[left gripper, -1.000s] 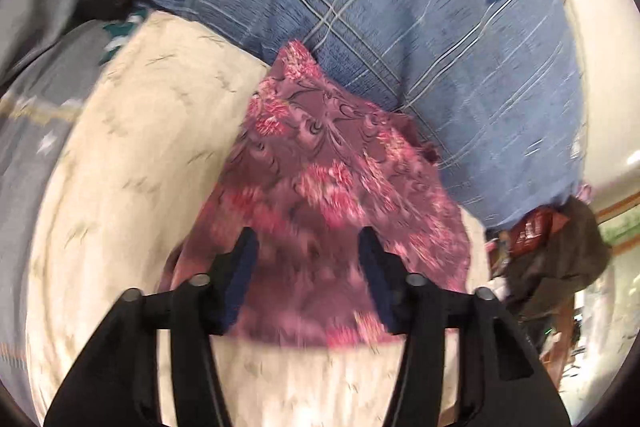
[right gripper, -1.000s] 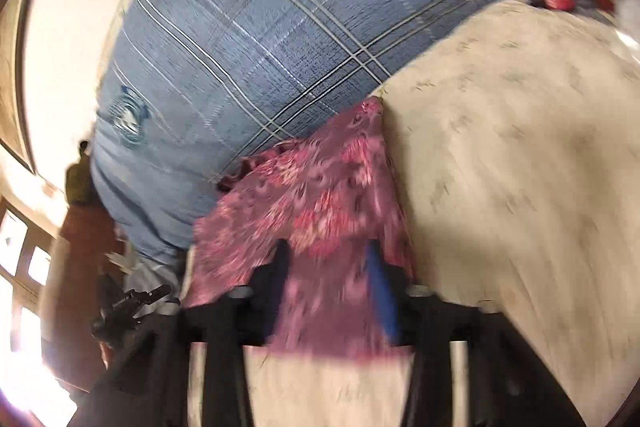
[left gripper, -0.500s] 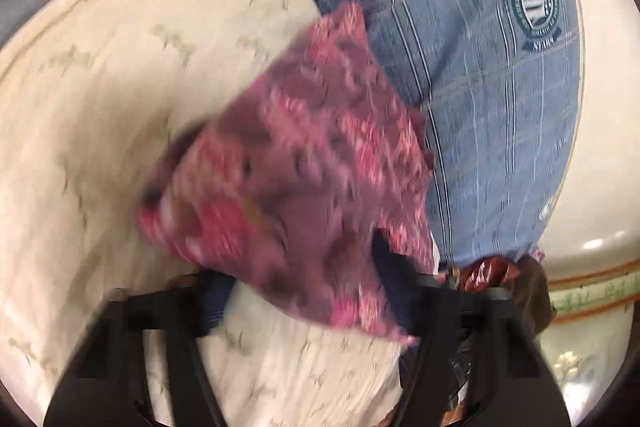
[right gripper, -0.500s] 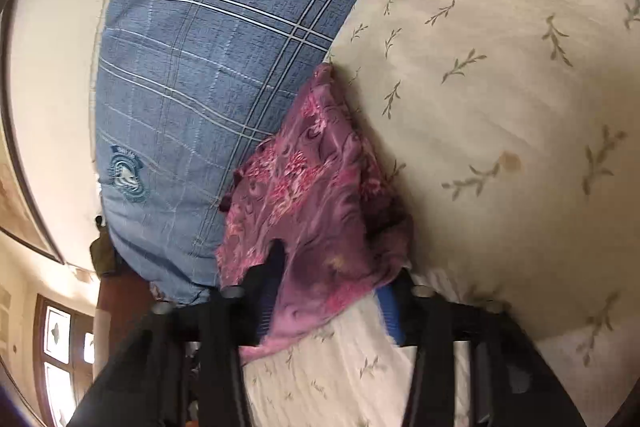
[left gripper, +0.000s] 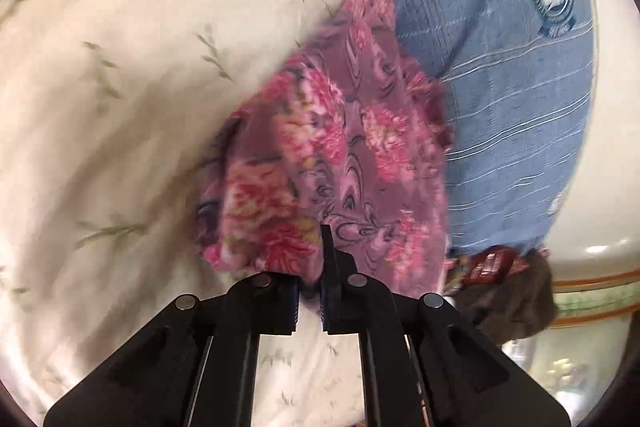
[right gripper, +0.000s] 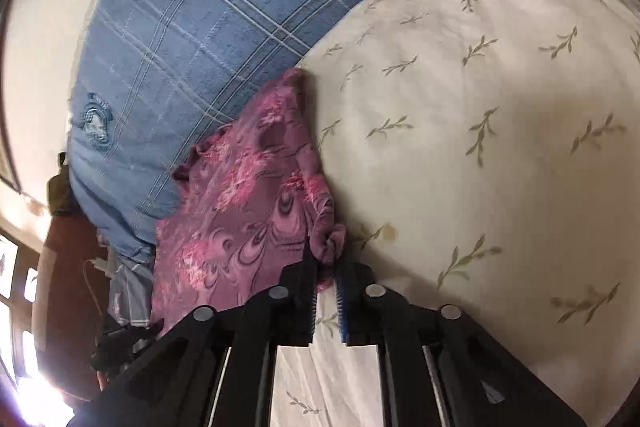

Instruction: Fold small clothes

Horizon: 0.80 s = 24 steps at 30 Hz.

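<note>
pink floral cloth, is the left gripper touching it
Touching. The left wrist view shows the left gripper shut on the near edge of the pink floral cloth, fabric bunched between its fingers.

Black gripper point(left gripper: 310, 267) frames, round silver screws, blue pads.

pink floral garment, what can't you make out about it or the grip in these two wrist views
- Left wrist view: the pink floral garment is motion-blurred, and the left gripper hides its near edge.
- Right wrist view: the bunched corner sits between the opening jaws of the right gripper; pad contact is unclear.
- Both views: the garment's type stays unclear, as its folds hide its underside.
</note>
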Tool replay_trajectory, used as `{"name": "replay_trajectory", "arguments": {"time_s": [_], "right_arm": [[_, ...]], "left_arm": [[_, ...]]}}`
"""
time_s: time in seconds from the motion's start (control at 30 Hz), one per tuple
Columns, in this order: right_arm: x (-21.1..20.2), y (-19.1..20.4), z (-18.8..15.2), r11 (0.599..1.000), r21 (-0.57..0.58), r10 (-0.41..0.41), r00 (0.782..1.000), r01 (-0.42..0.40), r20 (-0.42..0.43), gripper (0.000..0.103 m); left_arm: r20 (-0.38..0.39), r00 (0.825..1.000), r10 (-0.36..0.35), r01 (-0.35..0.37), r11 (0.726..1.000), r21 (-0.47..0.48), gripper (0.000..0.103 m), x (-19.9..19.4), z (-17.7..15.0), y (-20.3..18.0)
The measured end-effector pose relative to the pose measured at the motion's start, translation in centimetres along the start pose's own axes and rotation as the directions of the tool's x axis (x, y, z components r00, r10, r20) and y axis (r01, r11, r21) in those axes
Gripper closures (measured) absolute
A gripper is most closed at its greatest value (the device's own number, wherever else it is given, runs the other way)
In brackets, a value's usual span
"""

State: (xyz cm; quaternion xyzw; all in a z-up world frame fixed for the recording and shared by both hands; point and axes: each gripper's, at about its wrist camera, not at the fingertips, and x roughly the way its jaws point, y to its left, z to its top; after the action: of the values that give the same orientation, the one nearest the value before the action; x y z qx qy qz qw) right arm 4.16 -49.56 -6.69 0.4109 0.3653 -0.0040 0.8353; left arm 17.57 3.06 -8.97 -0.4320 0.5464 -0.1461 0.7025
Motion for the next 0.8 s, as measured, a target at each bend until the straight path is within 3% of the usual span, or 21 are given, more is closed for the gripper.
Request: {"name": "replay_trajectory", "arguments": {"time_s": [0.1, 0.2, 0.23, 0.33, 0.47, 0.57, 0.6, 0.67, 0.8], "right_arm": [[-3.2, 1.1, -0.1, 0.999, -0.016, -0.044, 0.994, 0.046, 0.096, 0.083], [-5.3, 3.4, -0.1, 0.997, -0.078, -0.008, 0.987, 0.021, 0.164, 0.076], [-5.3, 4.3, -0.2, 0.995, -0.100, 0.004, 0.987, 0.013, 0.160, 0.068], [-3.1, 8.0, -0.4, 0.981, -0.193, 0.058, 0.992, -0.036, 0.109, 0.067], [1.8, 10.4, -0.9, 0.974, -0.224, 0.056, 0.998, -0.046, 0.041, 0.067], [5.8, 9.7, -1.5, 0.975, -0.220, -0.045, 0.998, 0.037, -0.032, 0.069], [6.7, 9.2, -1.7, 0.979, -0.204, -0.041, 0.998, 0.030, -0.049, 0.069], [5.9, 9.1, -1.8, 0.984, -0.175, -0.027, 0.999, 0.023, -0.021, 0.070], [4.9, 12.8, -2.8, 0.953, -0.290, -0.081, 0.997, 0.081, 0.013, 0.061]], "left_arm": [[0.015, 1.000, -0.007, 0.006, 0.996, 0.086, 0.087, -3.3, 0.2, -1.0], [0.068, 0.998, -0.006, -0.005, 0.987, 0.160, 0.055, -5.8, 0.7, -2.7], [0.102, 0.995, 0.015, -0.033, 0.983, 0.179, 0.052, -6.4, 1.1, -3.4], [0.163, 0.987, 0.010, -0.046, 0.975, 0.219, 0.046, -6.9, 2.3, -5.2], [0.123, 0.989, 0.084, -0.113, 0.960, 0.256, 0.045, -3.7, 3.1, -5.6], [0.082, 0.975, 0.205, -0.220, 0.931, 0.291, 0.046, -0.1, 2.9, -4.1], [0.069, 0.972, 0.223, -0.234, 0.925, 0.300, 0.054, 0.8, 2.8, -3.3], [0.090, 0.974, 0.209, -0.227, 0.916, 0.331, 0.056, 0.1, 2.5, -3.3], [0.003, 0.997, 0.076, -0.074, 0.965, 0.252, 0.055, -2.0, 4.4, -2.0]]}}
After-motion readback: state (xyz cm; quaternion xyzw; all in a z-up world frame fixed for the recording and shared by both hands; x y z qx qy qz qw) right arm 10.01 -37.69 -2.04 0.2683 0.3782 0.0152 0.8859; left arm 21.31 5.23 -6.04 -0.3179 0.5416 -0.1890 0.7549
